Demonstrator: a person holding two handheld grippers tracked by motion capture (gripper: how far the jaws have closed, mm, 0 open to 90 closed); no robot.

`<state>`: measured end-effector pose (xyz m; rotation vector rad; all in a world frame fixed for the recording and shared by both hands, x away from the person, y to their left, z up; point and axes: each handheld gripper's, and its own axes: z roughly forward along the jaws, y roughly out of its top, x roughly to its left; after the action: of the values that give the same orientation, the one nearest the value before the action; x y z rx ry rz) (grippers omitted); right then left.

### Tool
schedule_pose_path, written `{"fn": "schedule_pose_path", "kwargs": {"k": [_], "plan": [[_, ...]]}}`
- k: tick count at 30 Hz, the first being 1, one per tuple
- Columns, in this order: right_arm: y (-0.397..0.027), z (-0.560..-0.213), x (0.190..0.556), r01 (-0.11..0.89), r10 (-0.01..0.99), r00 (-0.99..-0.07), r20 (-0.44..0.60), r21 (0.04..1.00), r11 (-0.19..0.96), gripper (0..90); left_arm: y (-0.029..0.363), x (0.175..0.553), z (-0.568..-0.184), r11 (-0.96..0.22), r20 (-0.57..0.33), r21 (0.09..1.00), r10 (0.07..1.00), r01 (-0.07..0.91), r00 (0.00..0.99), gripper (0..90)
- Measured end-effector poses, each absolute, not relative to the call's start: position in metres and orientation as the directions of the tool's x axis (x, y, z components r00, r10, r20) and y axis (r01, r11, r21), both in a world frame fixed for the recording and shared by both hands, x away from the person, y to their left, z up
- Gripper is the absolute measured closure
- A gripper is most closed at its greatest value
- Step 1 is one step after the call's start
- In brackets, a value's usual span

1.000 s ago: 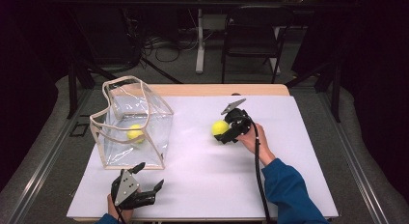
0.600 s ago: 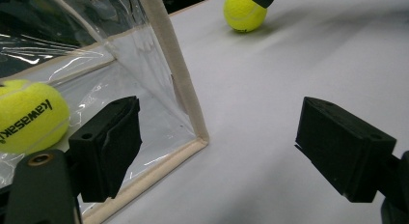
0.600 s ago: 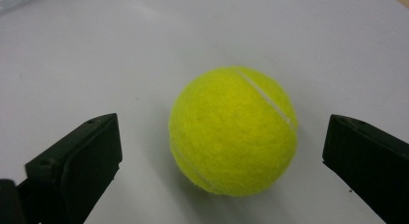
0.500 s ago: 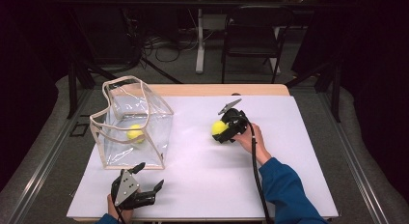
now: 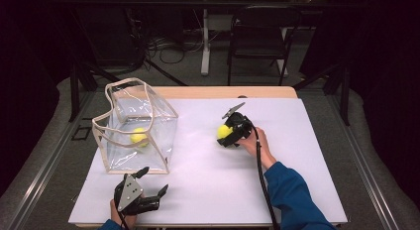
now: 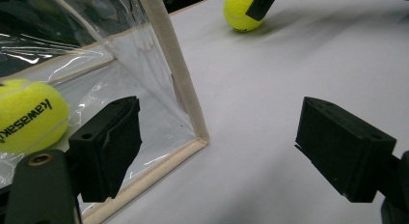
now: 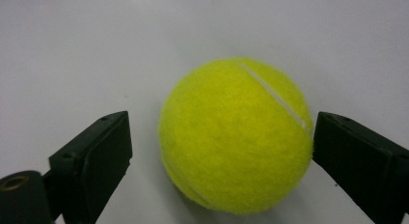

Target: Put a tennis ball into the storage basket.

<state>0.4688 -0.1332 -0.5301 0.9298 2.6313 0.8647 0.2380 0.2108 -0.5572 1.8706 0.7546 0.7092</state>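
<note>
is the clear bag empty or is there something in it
Not empty: the clear bag on the table holds one yellow tennis ball, seen through its side wall.

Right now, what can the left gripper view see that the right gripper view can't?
Left gripper view: a clear bag with the bagged ball in it, seen past the open left tongs. Right gripper view: the loose ball up close, white seam and all, between the right tongs, which have just been closing; there is a gap at one pad. Both: that loose ball on the white table.
</note>
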Motion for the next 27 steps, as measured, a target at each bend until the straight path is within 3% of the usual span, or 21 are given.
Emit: {"fn": "schedule_pose_path", "kwargs": {"k": [17,27], "plan": [[-0.1327,-0.5370,0.4717,0.536,0.655,-0.755,-0.007,0.569,0.624,25.0,0.2104,0.2380,-0.5573,-0.352,0.152,0.916,0.750,0.194,0.644,16.0],[-0.1318,-0.5346,0.4711,0.528,0.648,-0.761,-0.024,0.557,0.640,25.9,0.2107,0.2381,-0.5573,-0.352,0.151,0.916,0.750,0.194,0.644,16.0]]}}
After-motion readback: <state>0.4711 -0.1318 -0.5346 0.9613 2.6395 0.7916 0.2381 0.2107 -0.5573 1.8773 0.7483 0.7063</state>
